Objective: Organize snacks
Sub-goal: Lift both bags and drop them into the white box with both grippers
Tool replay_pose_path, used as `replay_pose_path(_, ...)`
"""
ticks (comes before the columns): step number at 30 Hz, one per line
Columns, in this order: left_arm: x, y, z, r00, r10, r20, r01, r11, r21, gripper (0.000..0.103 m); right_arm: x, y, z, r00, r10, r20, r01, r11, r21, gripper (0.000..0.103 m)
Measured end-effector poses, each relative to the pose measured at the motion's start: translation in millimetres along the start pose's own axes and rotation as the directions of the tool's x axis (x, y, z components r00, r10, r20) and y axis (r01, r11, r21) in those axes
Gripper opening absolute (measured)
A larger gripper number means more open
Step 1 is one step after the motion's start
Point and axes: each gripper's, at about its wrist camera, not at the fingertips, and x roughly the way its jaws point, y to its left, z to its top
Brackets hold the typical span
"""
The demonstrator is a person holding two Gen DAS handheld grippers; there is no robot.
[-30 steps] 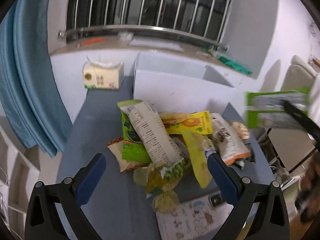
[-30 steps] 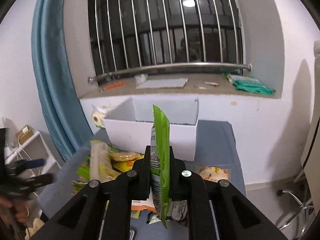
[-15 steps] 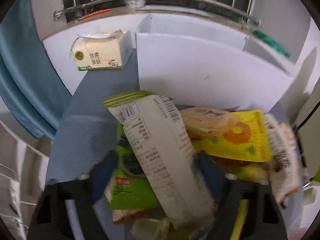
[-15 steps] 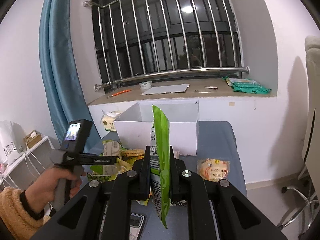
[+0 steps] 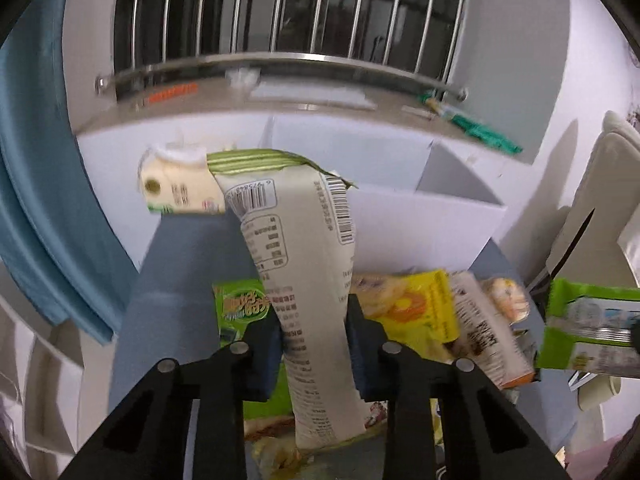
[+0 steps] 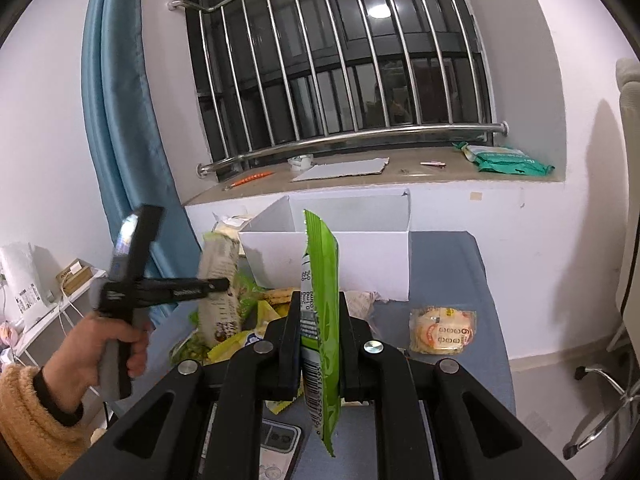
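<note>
Here the left gripper (image 5: 314,344) fingers are closing on a pale packet (image 5: 304,264); the right gripper (image 6: 319,344) fingers pinch a green packet (image 6: 322,280).

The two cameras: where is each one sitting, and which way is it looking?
Left wrist: rides on the left gripper, looking over its closing jaws, which hold a tall white packet, toward the white box and window.
Right wrist: rides on the right gripper, clamping a green packet; the person's left hand shows.
Shared: both packets, box, snack pile, window bars.
</note>
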Motion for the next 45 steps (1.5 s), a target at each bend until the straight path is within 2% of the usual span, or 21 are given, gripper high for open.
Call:
replay_pose_path(5, -26, 2, 18, 0.995, -0.054, 0.087, 0.054, 0.999, 0.001, 0.031, 5, -1, 5, 1.000, 0.018, 0.009, -0.018, 1.000, 0.021, 0.013)
replay_pose_path(11, -43, 9, 40, 0.982, -0.124, 0.145, 0.122, 0.992, 0.023, 0.031, 16, -5, 23, 0.999, 0.049, 0.020, -0.050, 0.998, 0.036, 0.013)
replay_pose_path(18, -46, 29, 62, 0.969, -0.181, 0.170, 0.183, 0.983, 0.002, 0.031, 40, -6, 41, 0.998, 0.058, 0.006, -0.058, 0.998, 0.039, 0.013)
replay_pose_path(22, -42, 30, 91, 0.964, -0.198, 0.177, 0.200, 0.980, 0.005, 0.031, 57, -6, 58, 0.998, 0.061, 0.001, -0.061, 0.998, 0.028, 0.013)
replay_pose_path(25, -28, 24, 117, 0.966, -0.202, 0.163, 0.202, 0.979, 0.019, 0.031, 73, -13, 82, 0.997, 0.072, 0.018, -0.073, 0.997, 0.032, 0.013)
replay_pose_path(29, 9, 13, 157, 0.981, -0.161, 0.106, 0.158, 0.987, 0.040, 0.031, 113, -29, 119, 0.997, 0.071, 0.005, -0.071, 0.996, 0.047, 0.013)
replay_pose_path(32, 43, 5, 178, 0.992, -0.116, 0.056, 0.112, 0.991, 0.067, 0.031, 160, -52, 136, 0.994, 0.058, -0.090, -0.051, 0.996, 0.077, 0.013)
replay_pose_path(36, 85, -4, 190, 0.998, -0.068, -0.003, 0.068, 0.993, 0.101, 0.032, 215, -77, 138, 0.975, 0.021, -0.222, 0.005, 0.993, 0.116, 0.013)
replay_pose_path(38, 105, -5, 192, 0.997, -0.063, -0.046, 0.067, 0.993, 0.093, 0.035, 232, -86, 134, 0.964, 0.014, -0.265, 0.020, 0.992, 0.126, 0.014)
replay_pose_path(39, 114, -4, 192, 0.996, -0.063, -0.067, 0.069, 0.994, 0.087, 0.041, 241, -91, 133, 0.957, 0.021, -0.289, 0.018, 0.991, 0.132, 0.014)
replay_pose_path(40, 121, -4, 191, 0.995, -0.062, -0.083, 0.069, 0.994, 0.083, 0.056, 245, -94, 134, 0.954, 0.018, -0.301, 0.023, 0.991, 0.134, 0.016)
replay_pose_path(41, 125, -3, 191, 0.994, -0.058, -0.097, 0.066, 0.994, 0.084, 0.066, 246, -95, 134, 0.952, 0.012, -0.306, 0.030, 0.991, 0.131, 0.032)
replay_pose_path(42, 126, -2, 190, 0.994, -0.054, -0.096, 0.062, 0.995, 0.082, 0.086, 248, -96, 135, 0.952, 0.003, -0.307, 0.035, 0.992, 0.121, 0.074)
replay_pose_path(43, 123, 1, 188, 0.996, -0.052, -0.073, 0.058, 0.995, 0.076, 0.097, 246, -97, 136, 0.956, -0.005, -0.294, 0.042, 0.992, 0.118, 0.094)
replay_pose_path(44, 119, 3, 187, 0.997, -0.051, -0.051, 0.054, 0.996, 0.071, 0.099, 241, -98, 137, 0.964, -0.008, -0.266, 0.042, 0.992, 0.122, 0.103)
replay_pose_path(45, 115, 5, 187, 0.998, -0.048, -0.036, 0.051, 0.997, 0.064, 0.101, 235, -98, 138, 0.971, -0.002, -0.240, 0.032, 0.992, 0.122, 0.103)
